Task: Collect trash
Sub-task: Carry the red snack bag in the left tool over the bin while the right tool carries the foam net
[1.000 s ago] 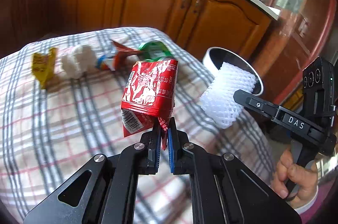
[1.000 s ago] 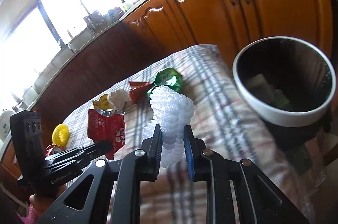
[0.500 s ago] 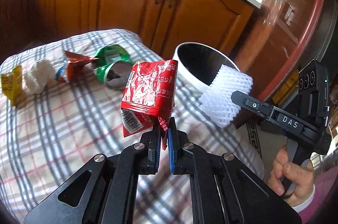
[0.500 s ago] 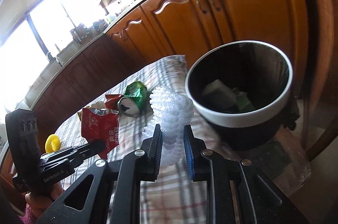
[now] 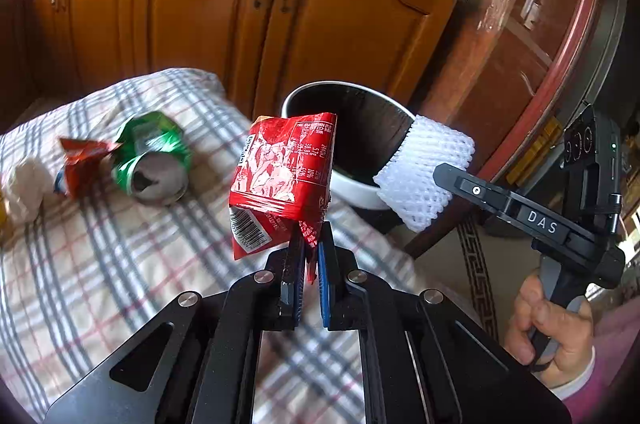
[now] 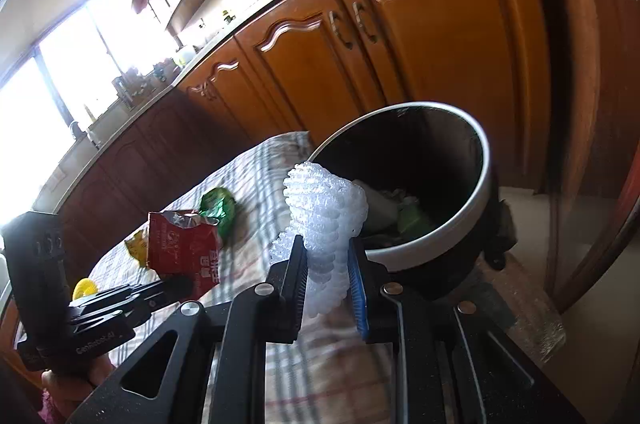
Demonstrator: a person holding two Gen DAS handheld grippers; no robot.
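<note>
My left gripper (image 5: 308, 248) is shut on a red snack wrapper (image 5: 284, 176) and holds it upright above the table's right end; the wrapper also shows in the right wrist view (image 6: 182, 248). My right gripper (image 6: 326, 260) is shut on a white foam fruit net (image 6: 326, 208), held just before the rim of the trash bin (image 6: 472, 220). The net (image 5: 424, 176) and bin (image 5: 352, 188) also show in the left wrist view. The bin holds some trash.
On the plaid tablecloth (image 5: 80, 264) lie a crushed green can (image 5: 154, 160), an orange-red wrapper (image 5: 78, 160) and a white crumpled wad (image 5: 24, 180). A yellow ring (image 6: 85, 288) lies far left. Wooden cabinets (image 5: 192, 16) stand behind.
Both grippers have moved right toward the bin with their loads. The bin looks larger and nearer, and the foam net now hangs at its rim.
</note>
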